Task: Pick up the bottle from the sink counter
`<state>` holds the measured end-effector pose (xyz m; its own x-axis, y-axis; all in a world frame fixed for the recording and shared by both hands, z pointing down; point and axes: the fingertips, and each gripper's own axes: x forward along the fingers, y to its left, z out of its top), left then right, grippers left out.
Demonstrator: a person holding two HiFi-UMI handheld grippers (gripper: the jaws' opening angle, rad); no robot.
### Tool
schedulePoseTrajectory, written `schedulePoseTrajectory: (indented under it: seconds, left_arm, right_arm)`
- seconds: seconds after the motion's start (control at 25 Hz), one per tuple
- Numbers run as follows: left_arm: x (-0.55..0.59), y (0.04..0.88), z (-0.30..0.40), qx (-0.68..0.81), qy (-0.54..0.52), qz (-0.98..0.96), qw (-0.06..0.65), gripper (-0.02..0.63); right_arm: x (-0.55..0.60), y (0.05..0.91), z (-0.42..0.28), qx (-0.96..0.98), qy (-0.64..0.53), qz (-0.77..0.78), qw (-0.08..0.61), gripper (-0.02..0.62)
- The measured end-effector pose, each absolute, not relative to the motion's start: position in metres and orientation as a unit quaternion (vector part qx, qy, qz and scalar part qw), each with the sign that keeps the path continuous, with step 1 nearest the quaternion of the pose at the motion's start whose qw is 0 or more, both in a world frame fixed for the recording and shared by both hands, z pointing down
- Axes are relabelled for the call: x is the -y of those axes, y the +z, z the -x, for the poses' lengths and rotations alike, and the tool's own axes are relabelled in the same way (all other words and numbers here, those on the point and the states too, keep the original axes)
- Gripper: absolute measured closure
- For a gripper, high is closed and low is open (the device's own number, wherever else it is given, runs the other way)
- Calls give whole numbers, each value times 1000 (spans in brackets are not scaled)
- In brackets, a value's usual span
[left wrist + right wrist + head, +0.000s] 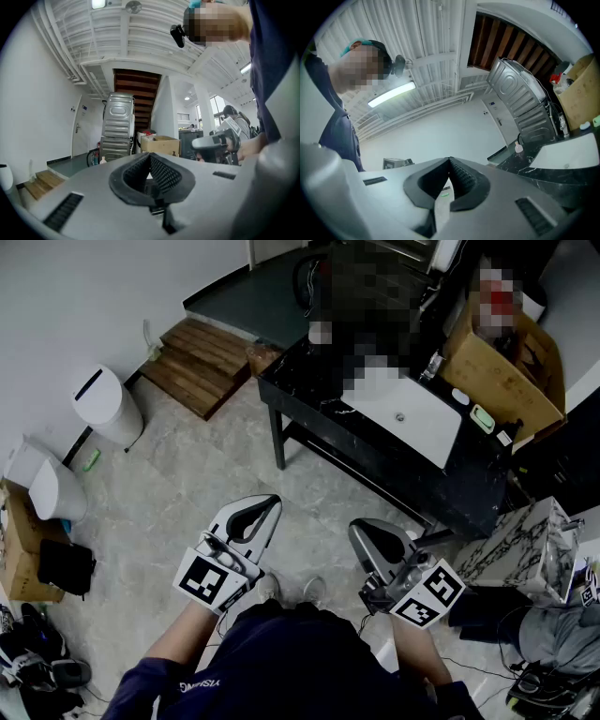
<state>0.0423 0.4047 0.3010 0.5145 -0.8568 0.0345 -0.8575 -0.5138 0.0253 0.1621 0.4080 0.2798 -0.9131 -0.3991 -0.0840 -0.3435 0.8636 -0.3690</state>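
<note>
So, approach step, by my read. Head view: left gripper point(271, 502) & right gripper point(357, 530) hovering at 6 o'clock, sink counter point(298, 382) well apart at 1. Left gripper view: jaws sitting closed, empty. Right gripper view: ditto; bottle point(518, 148) standing on the countertop at 3 o'clock. Next: closing in, opening jaws.

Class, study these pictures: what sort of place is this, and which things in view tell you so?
Probably a workshop or test room with a mock washroom, not a home bathroom: a black counter with a white sink stands beside a cardboard box, near wooden steps.
</note>
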Motion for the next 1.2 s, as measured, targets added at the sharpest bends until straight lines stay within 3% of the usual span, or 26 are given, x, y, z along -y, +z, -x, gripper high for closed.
schedulePoseTrajectory:
  seconds: [1.2]
  left_arm:
    - [-410, 307, -90, 528, 10, -849, 19, 598]
  right_arm:
    - [-407, 291, -218, -963, -187, 175, 83, 571]
